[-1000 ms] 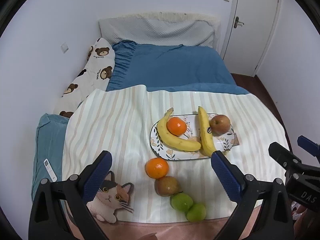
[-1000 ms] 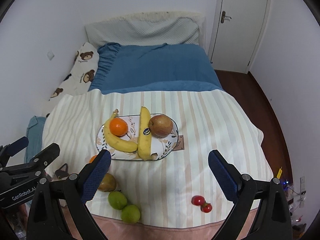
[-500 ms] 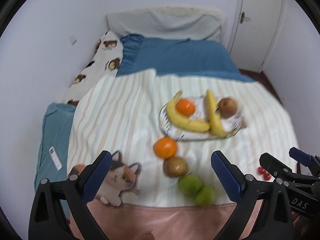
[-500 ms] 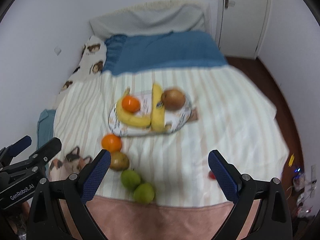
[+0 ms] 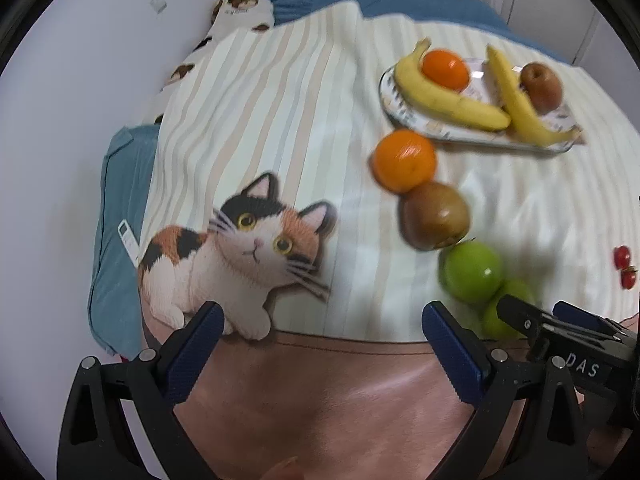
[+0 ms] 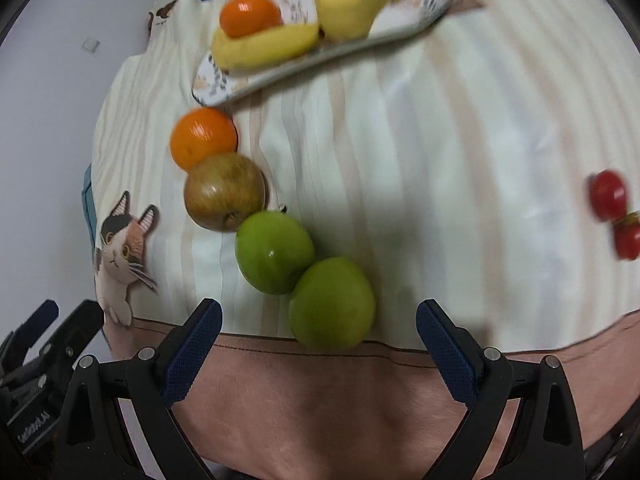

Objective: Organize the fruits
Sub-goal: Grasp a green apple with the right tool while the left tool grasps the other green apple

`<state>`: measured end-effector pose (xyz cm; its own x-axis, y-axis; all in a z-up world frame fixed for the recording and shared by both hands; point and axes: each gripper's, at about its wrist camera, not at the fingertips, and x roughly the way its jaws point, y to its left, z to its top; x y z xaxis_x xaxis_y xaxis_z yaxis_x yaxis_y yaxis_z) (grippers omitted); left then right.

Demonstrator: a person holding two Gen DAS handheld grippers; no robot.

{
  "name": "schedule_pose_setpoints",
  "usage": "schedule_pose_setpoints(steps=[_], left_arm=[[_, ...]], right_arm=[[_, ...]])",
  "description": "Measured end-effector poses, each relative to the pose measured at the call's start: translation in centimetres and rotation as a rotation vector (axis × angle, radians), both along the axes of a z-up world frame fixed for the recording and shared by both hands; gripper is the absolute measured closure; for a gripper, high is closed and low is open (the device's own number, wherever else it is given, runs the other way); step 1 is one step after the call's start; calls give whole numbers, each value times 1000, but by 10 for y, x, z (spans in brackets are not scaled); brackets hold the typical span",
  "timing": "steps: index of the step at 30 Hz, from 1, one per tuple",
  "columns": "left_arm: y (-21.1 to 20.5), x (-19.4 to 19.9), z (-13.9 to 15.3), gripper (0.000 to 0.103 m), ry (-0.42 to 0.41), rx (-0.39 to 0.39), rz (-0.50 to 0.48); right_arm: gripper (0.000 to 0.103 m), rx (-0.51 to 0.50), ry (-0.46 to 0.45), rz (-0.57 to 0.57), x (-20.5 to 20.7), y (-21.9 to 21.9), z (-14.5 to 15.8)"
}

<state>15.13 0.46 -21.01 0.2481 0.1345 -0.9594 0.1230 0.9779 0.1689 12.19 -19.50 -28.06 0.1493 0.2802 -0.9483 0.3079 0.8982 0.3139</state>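
Two green apples lie on the blanket near my wide-open, empty right gripper. Left gripper is open and empty too. Next I grab one for the plate.

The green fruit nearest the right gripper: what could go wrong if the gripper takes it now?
1. The near green fruit touches the second green fruit; an open finger of the right gripper may push that one and disturb the row.
2. It lies by the blanket's pink edge and could roll off.
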Motion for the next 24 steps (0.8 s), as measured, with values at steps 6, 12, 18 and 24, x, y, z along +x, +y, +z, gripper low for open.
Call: schedule_pose_setpoints(steps=[6, 12, 18, 24], left_arm=[[1, 7, -20, 2, 73, -21, 21], [-17, 16, -34, 2, 169, -141, 27], [-44, 37, -61, 7, 325, -344, 87], [-74, 56, -93, 10, 413, -395, 113]], right_arm=[[29, 35, 65, -55, 1, 5, -32], [45, 17, 57, -41, -6, 3, -36], [45, -59, 31, -20, -18, -17, -18], [45, -109, 18, -27, -20, -44, 4]])
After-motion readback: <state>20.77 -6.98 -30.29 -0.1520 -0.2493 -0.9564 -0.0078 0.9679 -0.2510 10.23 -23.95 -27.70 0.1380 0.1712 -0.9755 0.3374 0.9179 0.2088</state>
